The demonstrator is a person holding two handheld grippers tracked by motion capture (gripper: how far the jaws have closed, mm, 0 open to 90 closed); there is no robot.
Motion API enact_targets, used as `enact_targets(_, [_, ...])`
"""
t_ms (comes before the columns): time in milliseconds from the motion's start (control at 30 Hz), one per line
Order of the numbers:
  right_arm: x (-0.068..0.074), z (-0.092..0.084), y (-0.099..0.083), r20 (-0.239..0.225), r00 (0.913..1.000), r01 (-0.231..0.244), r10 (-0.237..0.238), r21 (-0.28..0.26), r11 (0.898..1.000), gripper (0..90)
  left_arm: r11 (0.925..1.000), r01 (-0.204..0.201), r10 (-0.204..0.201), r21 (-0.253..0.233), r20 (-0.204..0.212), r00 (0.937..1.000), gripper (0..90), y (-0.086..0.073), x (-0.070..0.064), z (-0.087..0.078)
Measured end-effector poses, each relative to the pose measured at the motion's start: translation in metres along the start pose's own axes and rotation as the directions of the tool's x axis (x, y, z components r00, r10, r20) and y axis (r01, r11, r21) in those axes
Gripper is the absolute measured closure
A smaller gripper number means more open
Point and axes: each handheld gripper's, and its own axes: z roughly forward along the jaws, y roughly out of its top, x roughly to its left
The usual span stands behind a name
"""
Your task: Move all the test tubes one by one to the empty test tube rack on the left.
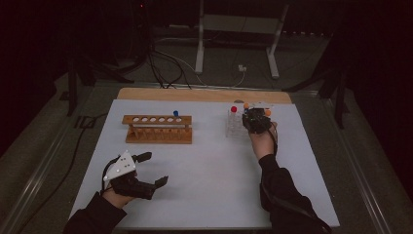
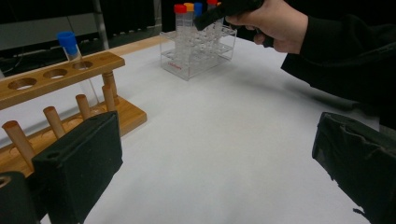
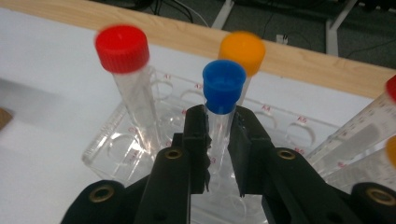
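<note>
While the right gripper [image 3: 218,140] stands over the clear plastic rack [image 3: 140,149], its two black jaws are pressed on the clear body of a blue-capped tube [image 3: 223,86], just under the cap; the tube stands upright between them, its lower end inside the rack. To the left of the clamped tube, near but apart, a red-capped tube [image 3: 122,49] leans in its hole; just behind the clamped one stands an orange-capped tube [image 3: 242,49], partly covered by the blue cap. At the far right edge of the right gripper view more capped tubes slant in, blurred. In the high view the right gripper [image 1: 256,120] sits on top of the clear rack [image 1: 234,126], the hand [image 1: 263,141] behind it on the white table top [image 1: 214,170]. The left gripper [image 1: 148,170] rests low on the table, well apart from the work, jaws spread wide with nothing between them. Ahead of it and slightly to its left lies a wooden rack [image 1: 158,129], carrying a single blue-capped tube [image 1: 176,114] in the hole next to its right end. From the left gripper view the wooden rack [image 2: 60,79] is close by the left jaw; the clear rack [image 2: 196,51] lies farther off.
</note>
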Motion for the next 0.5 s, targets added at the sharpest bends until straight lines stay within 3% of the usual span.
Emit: enact_targets(500, [-0.002, -0.041, 0.021, -0.008, 0.9991, 0.041, -0.042, -0.099, 0.994, 77.5, 1.0000, -0.003, 0.003, 0.007, 0.014, 0.9999, 2.6, 0.002, -0.001, 0.001])
